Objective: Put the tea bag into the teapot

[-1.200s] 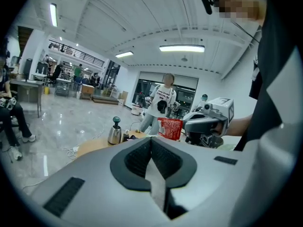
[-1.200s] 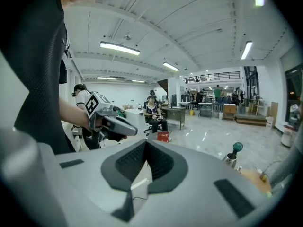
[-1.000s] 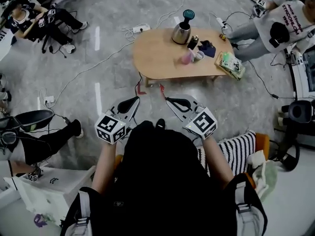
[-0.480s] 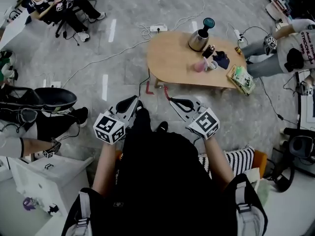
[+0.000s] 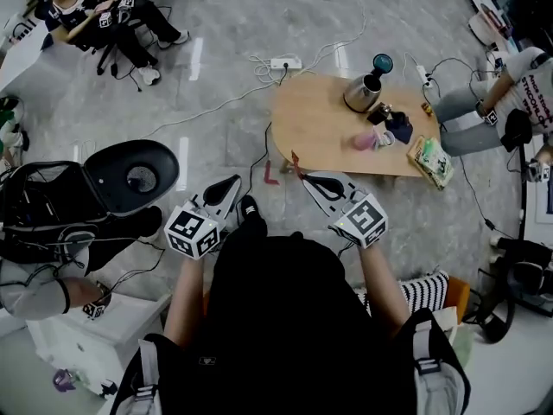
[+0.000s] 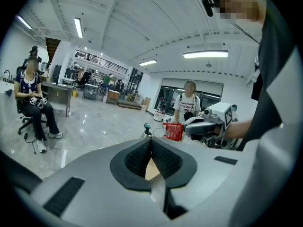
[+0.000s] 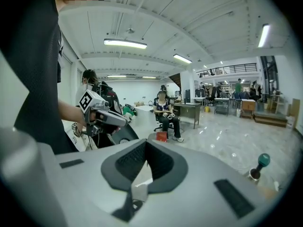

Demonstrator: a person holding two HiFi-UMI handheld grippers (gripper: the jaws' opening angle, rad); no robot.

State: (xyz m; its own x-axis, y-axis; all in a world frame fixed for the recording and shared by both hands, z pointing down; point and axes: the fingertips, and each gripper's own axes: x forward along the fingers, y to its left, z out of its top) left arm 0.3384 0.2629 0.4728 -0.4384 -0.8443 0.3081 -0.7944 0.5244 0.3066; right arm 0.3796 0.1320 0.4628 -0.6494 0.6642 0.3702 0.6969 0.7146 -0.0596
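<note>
A steel teapot [image 5: 363, 93] with a teal-knobbed lid stands at the far end of a low wooden table [image 5: 320, 119], well ahead of both grippers. It shows small in the left gripper view as the teapot [image 6: 147, 129] and at the right edge of the other view as the teapot [image 7: 258, 168]. My right gripper [image 5: 304, 176] is shut on a red tea bag packet [image 5: 295, 159], seen clearly as the packet [image 6: 173, 131] at the right gripper [image 6: 189, 126]. My left gripper [image 5: 235, 181] is shut with nothing in it. Both hang over the floor, short of the table.
A pink cup [image 5: 363, 140], a white cup [image 5: 381, 138], a dark cloth [image 5: 400, 128] and a green packet [image 5: 429, 156] share the table. Cables and a power strip [image 5: 283, 63] lie on the floor. A black round seat [image 5: 138, 175] is at the left; seated people ring the room.
The table has slid rightward and lower in the head view, and a black round seat has come into sight at the left. Both grippers keep their pose and stay shut.
</note>
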